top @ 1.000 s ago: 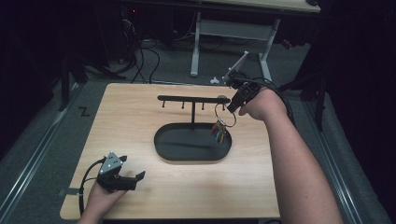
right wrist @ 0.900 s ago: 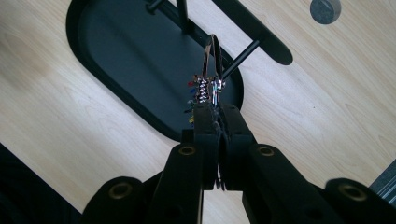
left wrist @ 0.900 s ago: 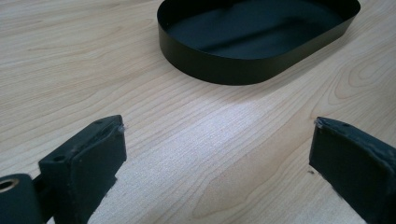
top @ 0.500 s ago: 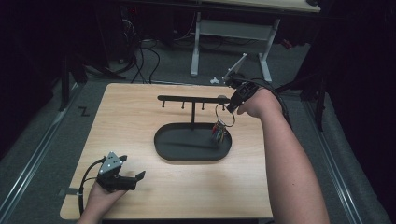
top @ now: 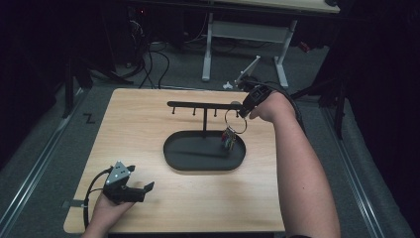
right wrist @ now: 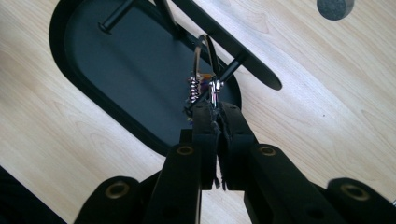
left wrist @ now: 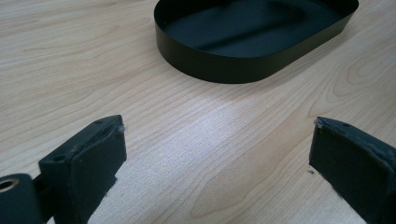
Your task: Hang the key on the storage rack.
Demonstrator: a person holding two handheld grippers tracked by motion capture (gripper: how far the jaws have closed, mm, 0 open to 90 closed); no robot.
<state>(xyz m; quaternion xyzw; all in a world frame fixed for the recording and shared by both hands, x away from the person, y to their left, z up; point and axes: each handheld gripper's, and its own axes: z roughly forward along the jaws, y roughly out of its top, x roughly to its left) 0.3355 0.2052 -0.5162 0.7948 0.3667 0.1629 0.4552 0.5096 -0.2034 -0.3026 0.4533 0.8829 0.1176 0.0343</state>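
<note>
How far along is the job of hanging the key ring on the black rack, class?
Done: the right gripper is shut on the key ring, lifted beside the rack above the tray. In hand: bringing the ring to a peg. Left: hooking it on and letting go. The left gripper rests open.

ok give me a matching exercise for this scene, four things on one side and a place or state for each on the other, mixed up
Things:
1. key ring
2. right gripper
3. left gripper
4. oval tray

States or places:
a. jaws wide apart, low over bare wood
b. black, in the middle of the table
c. hanging by the rack, keys over the tray
d. jaws closed on the ring

Pairs: 1-c, 2-d, 3-a, 4-b
</note>
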